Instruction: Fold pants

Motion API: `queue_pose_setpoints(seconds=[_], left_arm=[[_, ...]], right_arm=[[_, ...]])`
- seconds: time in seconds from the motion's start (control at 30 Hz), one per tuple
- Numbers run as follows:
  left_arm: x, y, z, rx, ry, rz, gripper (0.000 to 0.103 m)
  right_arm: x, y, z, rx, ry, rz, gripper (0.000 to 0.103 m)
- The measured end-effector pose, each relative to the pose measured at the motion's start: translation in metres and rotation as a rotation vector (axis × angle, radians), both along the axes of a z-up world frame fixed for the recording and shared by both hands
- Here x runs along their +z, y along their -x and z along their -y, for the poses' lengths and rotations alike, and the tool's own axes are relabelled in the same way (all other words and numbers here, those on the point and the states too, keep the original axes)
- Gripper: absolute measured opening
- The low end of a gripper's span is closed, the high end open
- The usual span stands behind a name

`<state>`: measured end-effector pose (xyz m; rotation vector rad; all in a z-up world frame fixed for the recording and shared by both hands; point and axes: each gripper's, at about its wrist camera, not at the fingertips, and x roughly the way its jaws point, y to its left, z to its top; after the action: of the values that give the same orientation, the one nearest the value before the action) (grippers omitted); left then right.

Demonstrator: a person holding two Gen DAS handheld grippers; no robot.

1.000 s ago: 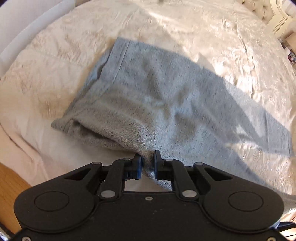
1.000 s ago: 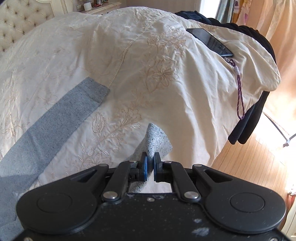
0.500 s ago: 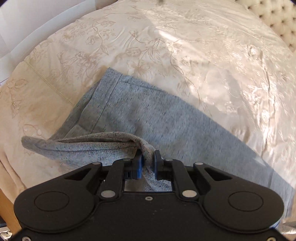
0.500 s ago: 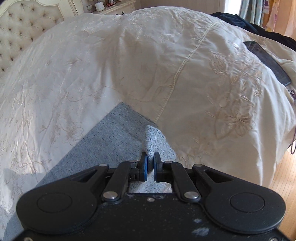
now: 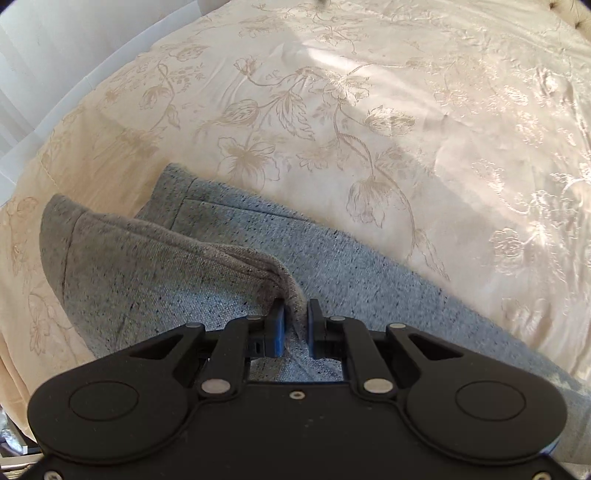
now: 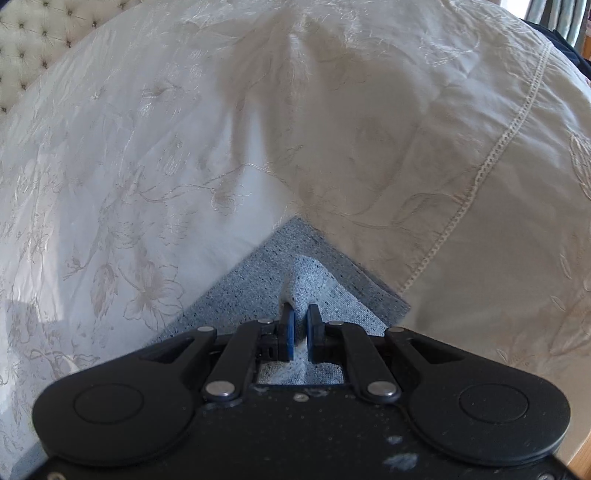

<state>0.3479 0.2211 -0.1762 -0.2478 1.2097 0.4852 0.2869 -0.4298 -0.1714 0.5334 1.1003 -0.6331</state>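
the grey sweatpants (image 5: 369, 266) lie on the cream embroidered bedspread (image 5: 369, 110), running from 9 to 4 o'clock in the left wrist view. the left gripper (image 5: 295, 321) pinches a raised fold of them between narrow jaws. the right gripper (image 6: 299, 325), also narrow, clamps a peaked corner of the sweatpants (image 6: 258, 280) at 6 o'clock; a tufted headboard (image 6: 33, 33) sits at 10 o'clock.

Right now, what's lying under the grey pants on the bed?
Around the grey pants a cream embroidered bedspread shows, so they lie on it. Where the left hand-held gripper holds a fold, another layer of pants is beneath. Anything under the cloth is covered.
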Motion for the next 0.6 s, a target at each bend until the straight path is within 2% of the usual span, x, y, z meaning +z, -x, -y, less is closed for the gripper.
queue_pose_setpoints(seconds=[0.27, 0.33, 0.4, 0.53, 0.6], left_arm=[[-0.02, -0.024, 0.008, 0.011, -0.032, -0.042, 0.016], [-0.026, -0.029, 0.008, 0.02, -0.037, -0.056, 0.021], [-0.028, -0.033, 0.01, 0.011, -0.07, -0.07, 0.031], [-0.012, -0.027, 0.022, 0.005, -0.131, -0.025, 0.031], [-0.001, -0.021, 0.035, -0.031, -0.158, 0.005, 0.031]], right_arm=[[-0.019, -0.032, 0.008, 0.028, -0.006, -0.008, 0.007], [-0.023, -0.042, 0.008, 0.048, -0.01, 0.014, 0.011], [-0.024, -0.046, 0.008, 0.073, -0.022, 0.051, 0.018], [-0.011, -0.045, 0.011, 0.122, -0.002, 0.081, 0.024], [-0.001, -0.036, 0.014, 0.141, 0.021, 0.096, 0.026]])
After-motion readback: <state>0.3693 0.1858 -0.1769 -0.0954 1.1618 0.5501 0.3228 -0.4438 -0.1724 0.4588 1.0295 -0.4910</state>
